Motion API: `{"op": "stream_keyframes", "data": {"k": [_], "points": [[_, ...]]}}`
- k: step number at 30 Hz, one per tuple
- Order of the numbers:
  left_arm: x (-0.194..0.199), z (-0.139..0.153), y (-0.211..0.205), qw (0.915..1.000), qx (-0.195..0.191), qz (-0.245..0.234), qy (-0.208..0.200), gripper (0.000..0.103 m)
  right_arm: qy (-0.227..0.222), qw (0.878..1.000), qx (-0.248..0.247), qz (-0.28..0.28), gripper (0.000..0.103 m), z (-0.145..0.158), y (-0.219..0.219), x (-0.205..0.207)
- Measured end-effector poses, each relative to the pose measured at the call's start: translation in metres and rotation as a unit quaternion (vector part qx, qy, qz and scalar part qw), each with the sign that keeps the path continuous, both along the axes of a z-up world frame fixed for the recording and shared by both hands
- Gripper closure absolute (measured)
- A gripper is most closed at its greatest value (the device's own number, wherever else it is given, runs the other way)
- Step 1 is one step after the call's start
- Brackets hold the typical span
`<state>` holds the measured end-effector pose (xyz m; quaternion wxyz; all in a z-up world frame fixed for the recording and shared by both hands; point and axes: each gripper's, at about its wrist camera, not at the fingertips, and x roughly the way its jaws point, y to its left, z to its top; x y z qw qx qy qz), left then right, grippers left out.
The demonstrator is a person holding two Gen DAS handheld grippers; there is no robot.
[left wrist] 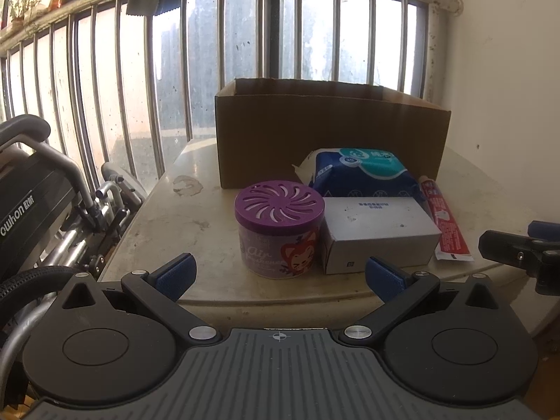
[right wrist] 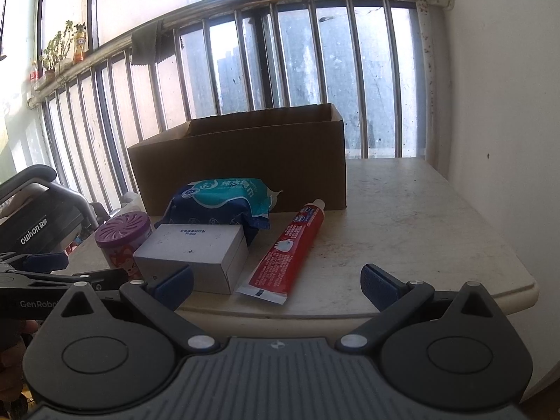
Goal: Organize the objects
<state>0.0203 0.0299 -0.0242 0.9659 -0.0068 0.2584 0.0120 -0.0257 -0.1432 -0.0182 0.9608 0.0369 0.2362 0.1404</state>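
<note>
On a pale table (left wrist: 168, 217) stands an open cardboard box (left wrist: 329, 133) at the back. In front of it lie a purple-lidded air freshener tub (left wrist: 278, 227), a grey carton (left wrist: 378, 231), a blue wet-wipes pack (left wrist: 360, 171) and a red toothpaste tube (left wrist: 446, 224). My left gripper (left wrist: 280, 276) is open at the table's near edge, facing the tub and carton, holding nothing. My right gripper (right wrist: 278, 280) is open too, facing the toothpaste tube (right wrist: 288, 248), with the grey carton (right wrist: 196, 252) and the box (right wrist: 245, 168) to its left. Each gripper shows at the edge of the other's view.
A folded wheelchair (left wrist: 52, 210) stands left of the table. Metal window bars (left wrist: 245, 35) run behind the box and a white wall (left wrist: 507, 87) closes the right side. Bare tabletop (right wrist: 420, 227) lies right of the toothpaste.
</note>
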Motion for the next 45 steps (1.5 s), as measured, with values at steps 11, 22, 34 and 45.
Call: {"op": "stream_keyframes", "data": {"k": [11,22,34,45], "points": [[0.0003,-0.0003,0.0004,1.0000,0.000,0.001,0.000,0.000,0.013,1.000,0.003,0.000,0.000,-0.0097,0.0022,0.0014],[-0.0002,0.0007,-0.0028,1.0000,0.002,0.000,-0.004,0.000,0.007,1.000,0.008,-0.004,0.000,-0.0059,-0.0001,-0.0013],[-0.0001,0.0017,-0.0062,1.0000,0.002,-0.002,-0.009,0.000,0.002,1.000,0.007,-0.002,0.000,-0.0039,-0.0003,-0.0028],[0.0012,0.0014,-0.0065,1.0000,0.002,-0.001,-0.009,0.000,0.001,1.000,0.008,-0.001,0.000,-0.0034,-0.0008,-0.0022]]}}
